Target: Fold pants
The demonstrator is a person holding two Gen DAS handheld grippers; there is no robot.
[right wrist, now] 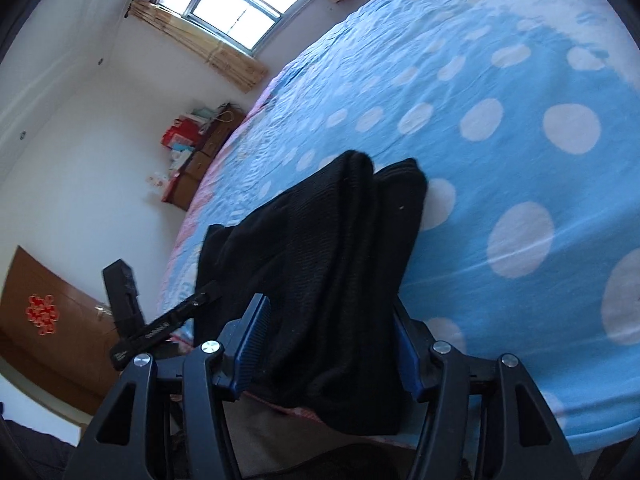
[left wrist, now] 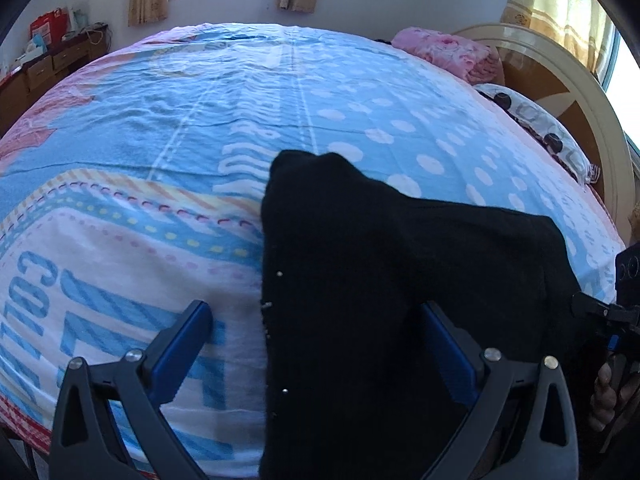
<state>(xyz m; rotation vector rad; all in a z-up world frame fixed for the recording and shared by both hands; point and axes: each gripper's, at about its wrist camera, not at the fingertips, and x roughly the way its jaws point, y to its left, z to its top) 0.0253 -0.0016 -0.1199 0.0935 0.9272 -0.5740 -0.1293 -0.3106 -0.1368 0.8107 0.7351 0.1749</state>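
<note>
Black pants (left wrist: 400, 280) bunched at near edge of bed (left wrist: 200, 100). Left tongs (left wrist: 316, 344) gaping, cloth only over one finger; right tongs (right wrist: 328, 344) straddling cloth, grip unclear. Folding barely begun.

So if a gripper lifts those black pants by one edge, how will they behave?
The black pants look like soft knit that drapes over the bed edge, so they would probably sag limply. The stacked folds at their far end may slide apart. The ribbed surface seems unlikely to slip.
</note>
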